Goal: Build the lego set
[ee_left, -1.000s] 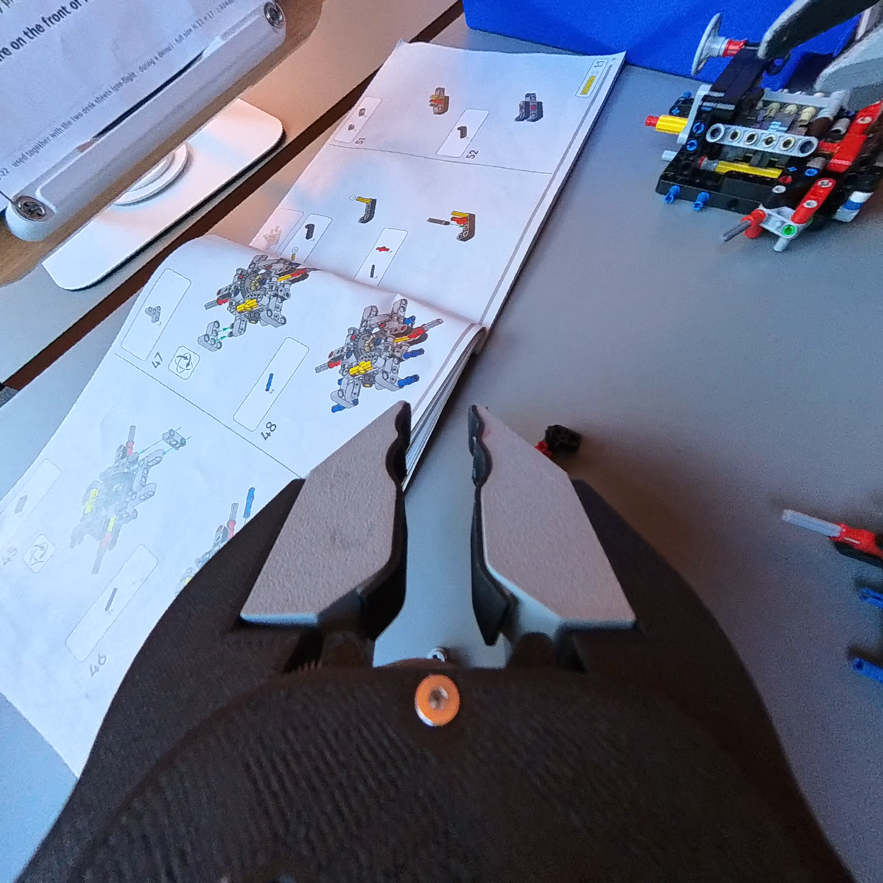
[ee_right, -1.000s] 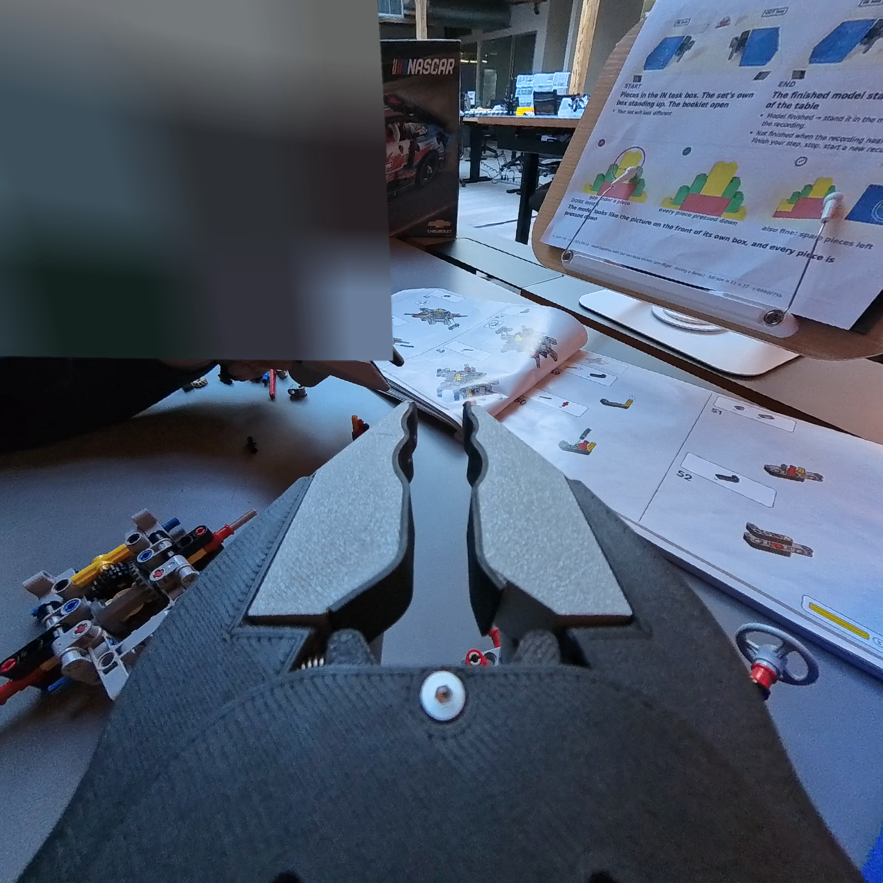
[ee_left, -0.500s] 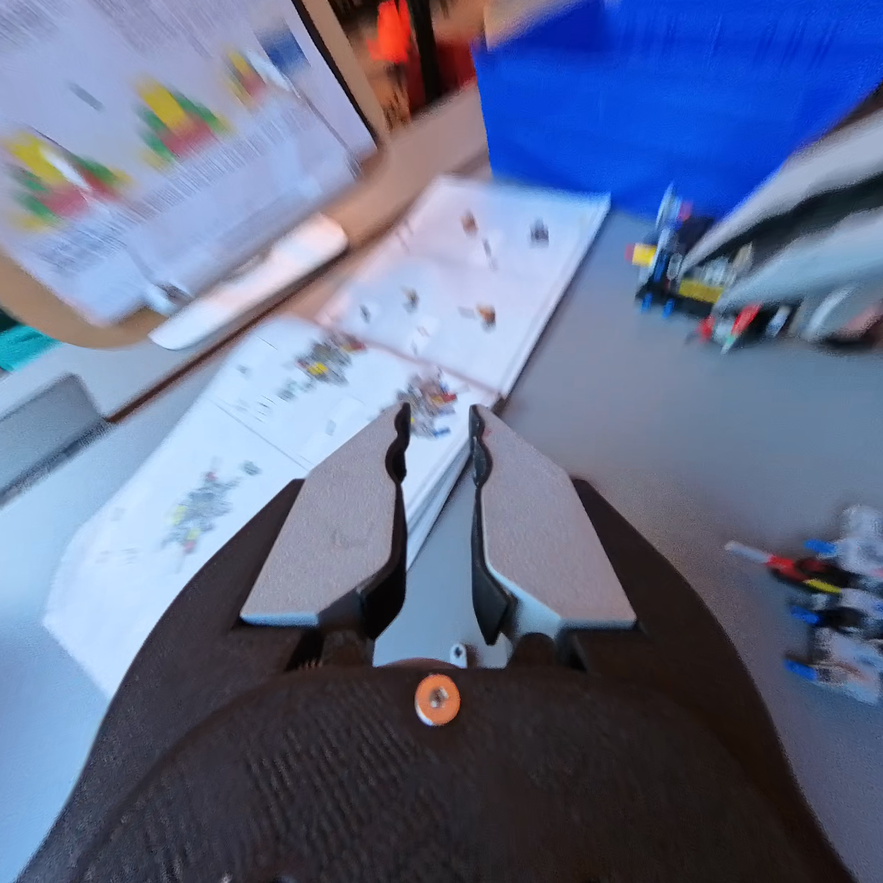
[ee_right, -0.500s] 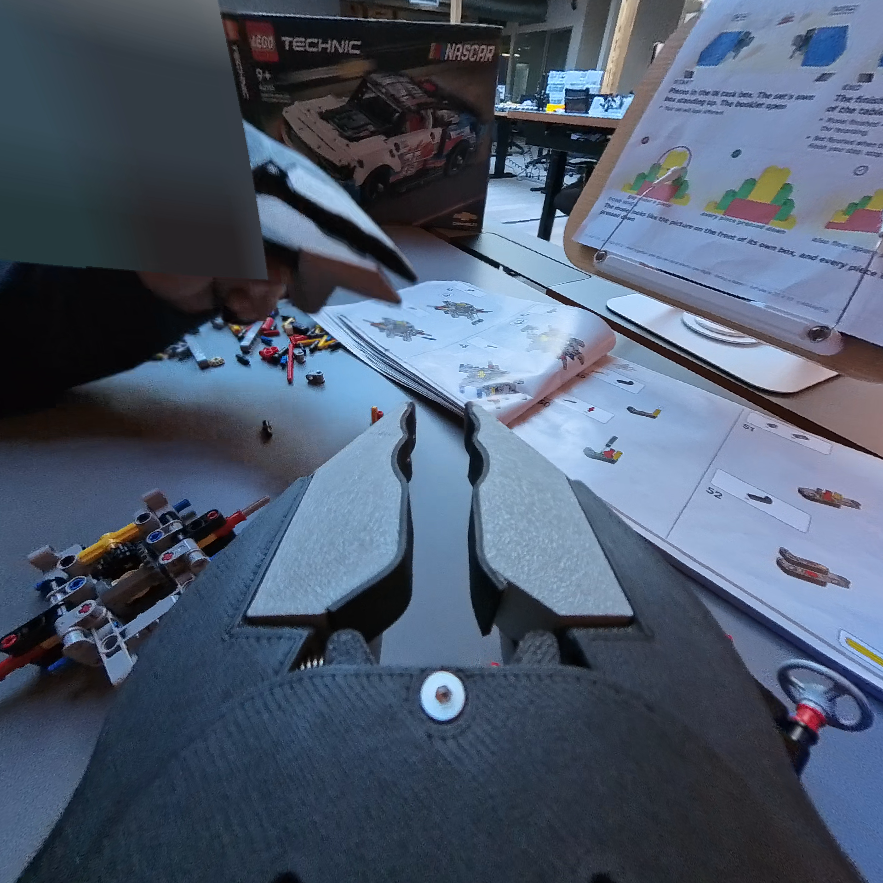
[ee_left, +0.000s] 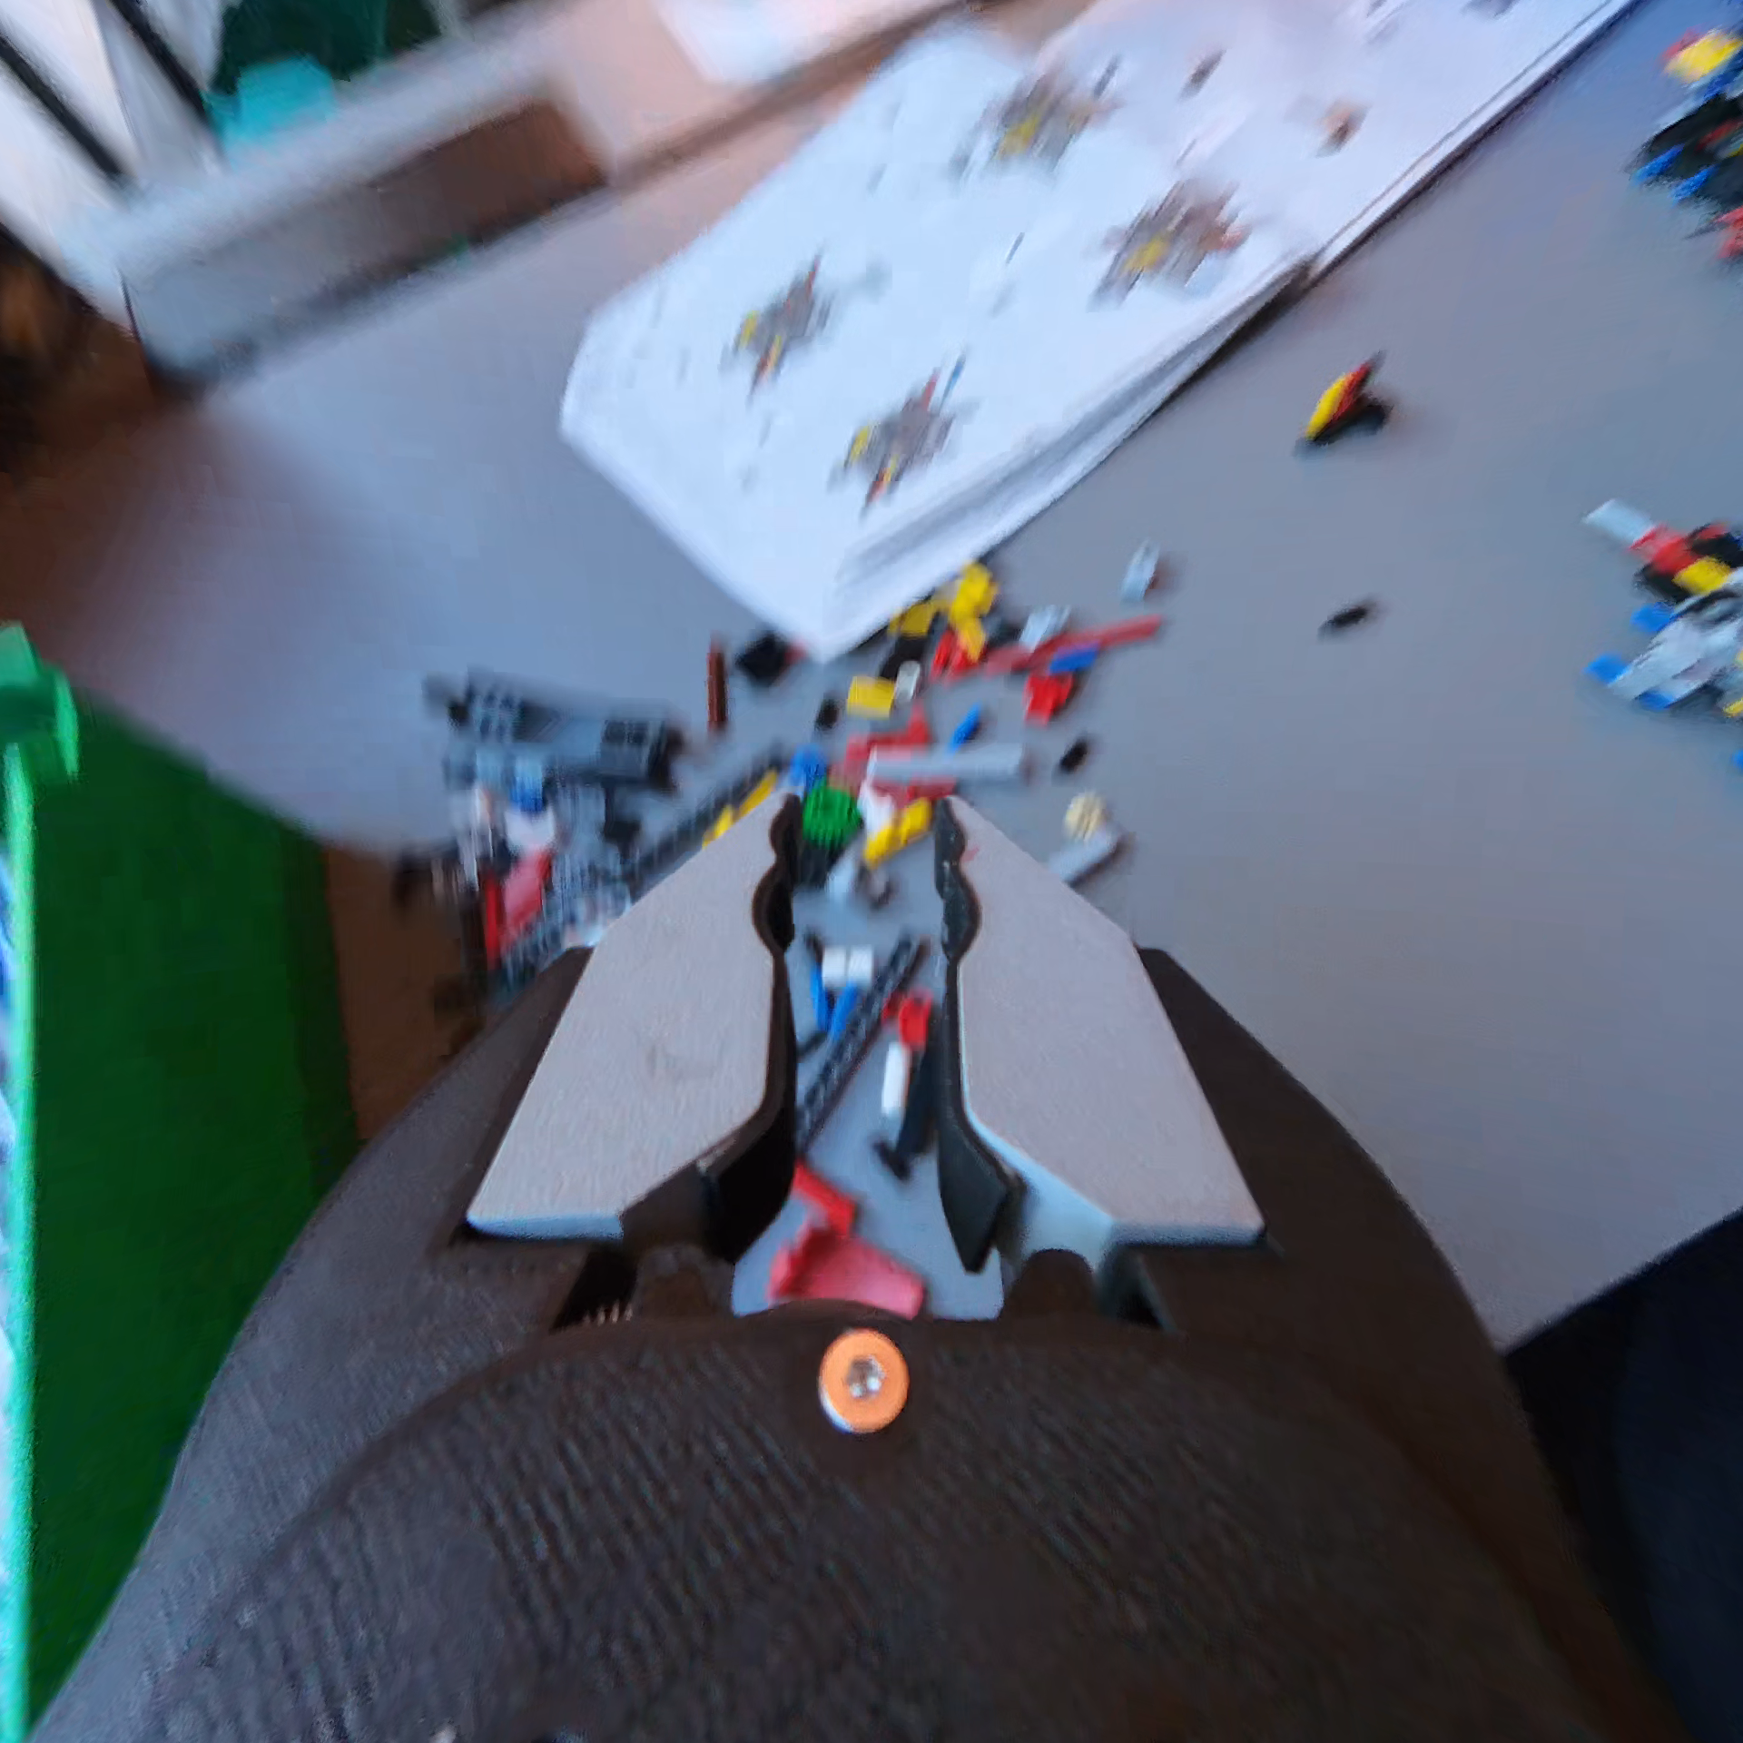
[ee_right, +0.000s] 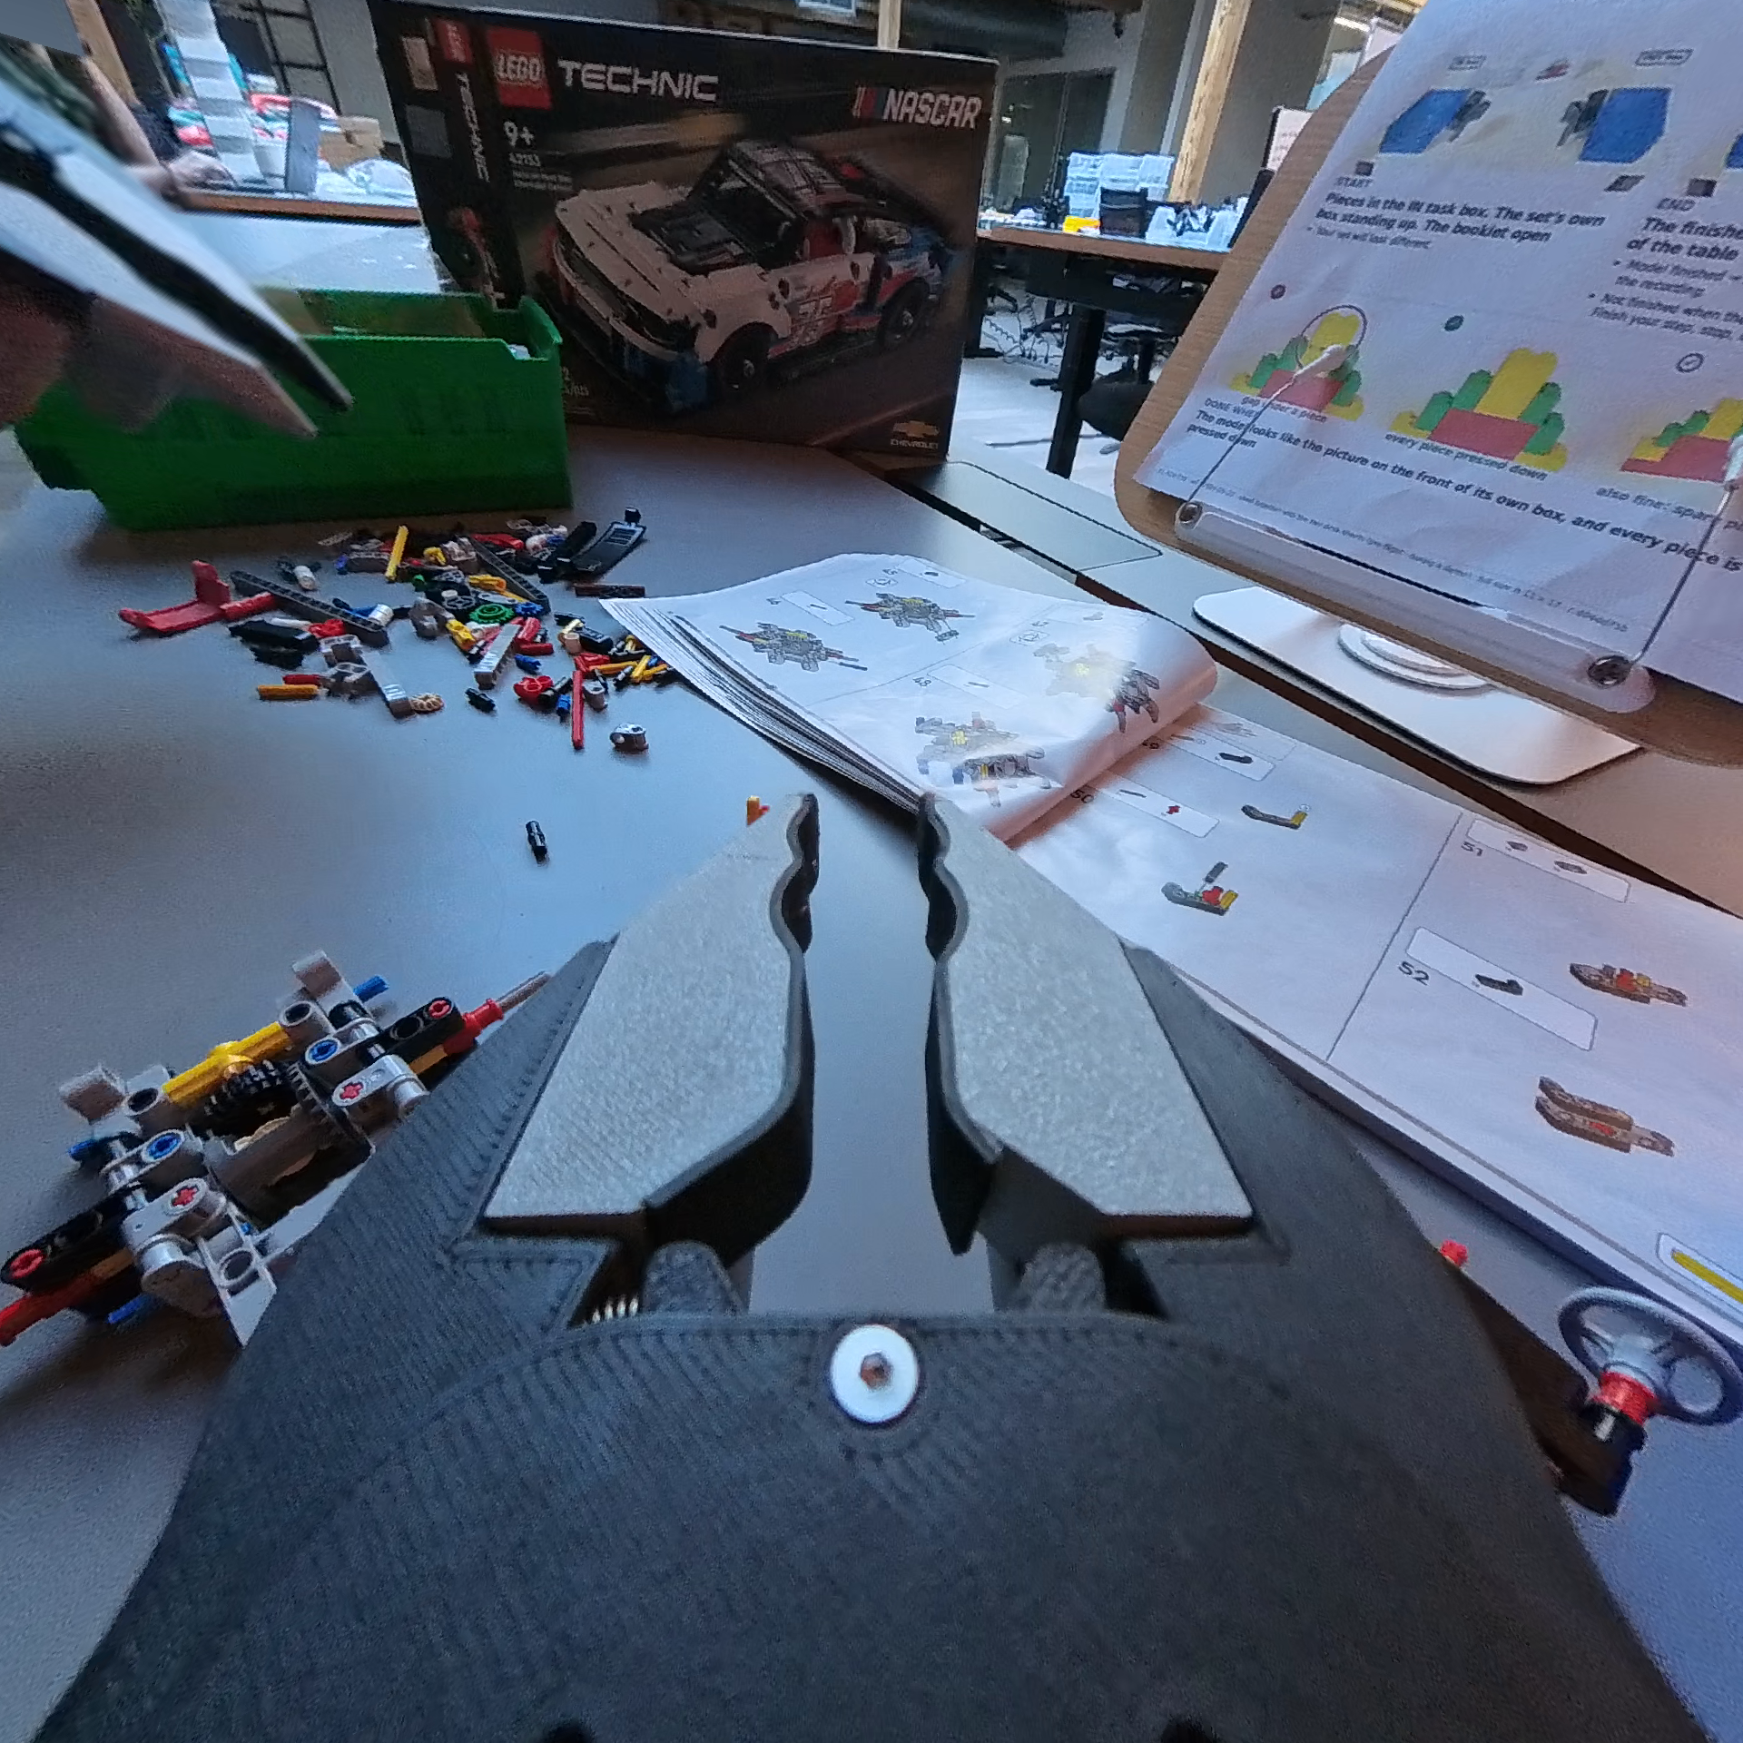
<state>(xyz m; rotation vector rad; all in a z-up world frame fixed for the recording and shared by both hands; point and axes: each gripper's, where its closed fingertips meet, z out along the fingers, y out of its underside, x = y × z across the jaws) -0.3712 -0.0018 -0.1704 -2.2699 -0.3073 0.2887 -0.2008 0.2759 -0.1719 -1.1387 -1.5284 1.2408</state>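
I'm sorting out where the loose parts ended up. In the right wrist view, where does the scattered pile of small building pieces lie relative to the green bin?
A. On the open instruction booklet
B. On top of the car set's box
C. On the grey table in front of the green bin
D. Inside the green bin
C: the loose pieces lie spread on the grey table just in front of the green bin, left of the open booklet.

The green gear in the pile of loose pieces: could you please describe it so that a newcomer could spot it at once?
Start at the open instruction booklet on the grey table; the scattered pile of loose pieces lies off its left edge, in front of the green bin. Within the pile, the green gear is the only round, toothed, bright green piece among red, yellow, blue and black ones.
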